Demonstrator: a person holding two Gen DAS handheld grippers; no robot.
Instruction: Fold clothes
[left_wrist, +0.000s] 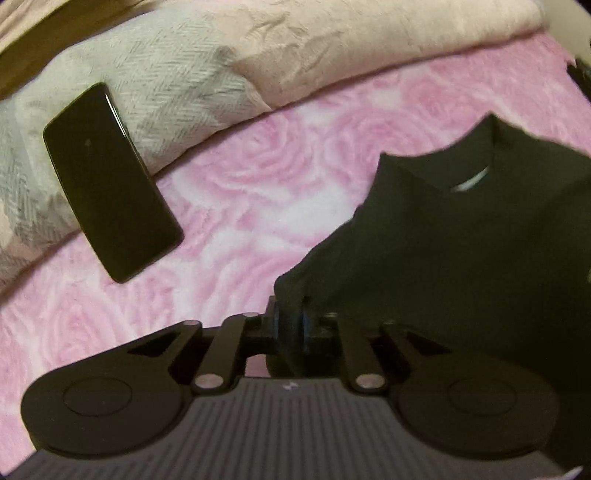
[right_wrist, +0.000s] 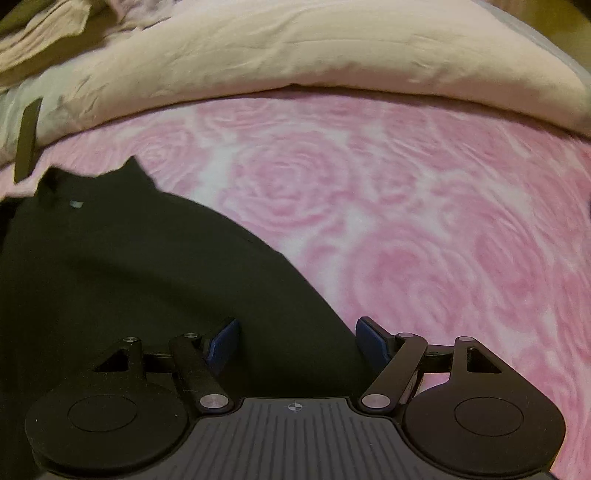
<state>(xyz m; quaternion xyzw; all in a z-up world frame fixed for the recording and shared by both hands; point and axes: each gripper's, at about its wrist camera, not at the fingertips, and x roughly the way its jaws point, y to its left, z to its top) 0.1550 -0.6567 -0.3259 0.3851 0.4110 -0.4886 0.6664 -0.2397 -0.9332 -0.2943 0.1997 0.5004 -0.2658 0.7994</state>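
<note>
1. The black shirt (left_wrist: 461, 236) was the landmark here: a dark, matte, soft garment lying on the pink blanket (left_wrist: 258, 192), its collar toward the pillows and a small pale label (left_wrist: 469, 181) showing inside the neck opening.
2. The cloth looked smooth and slack, with loose curved edges and a few shallow folds; motion blur softened its outline.
3. At the shirt's near left corner, the left gripper (left_wrist: 291, 317) had its blue-padded fingers drawn close together with a bunch of the black fabric pinched between them.
4. Over the shirt's right edge, the right gripper (right_wrist: 297, 345) stood wide apart; its blue pads (right_wrist: 373, 341) touched nothing, with the shirt's hem lying in the gap between them and holding nothing.
5. The blanket under the shirt was plush and fuzzy, patterned with large pink roses on white.
6. Left of the shirt, well apart from it, a black phone (left_wrist: 110, 181) lay face up, a glossy rounded rectangle resting partly on the blanket and partly on a grey pillow (left_wrist: 159, 85).
7. That pillow had a woven herringbone look with darker grey streaks.
8. Beyond the shirt's collar, a pale beige pillow (right_wrist: 295, 55) stretched across the bed, puffy and lightly creased, its lower edge meeting the blanket.
9. Both grippers were black, with jointed metal-pinned links and a ribbed grey body.
</note>
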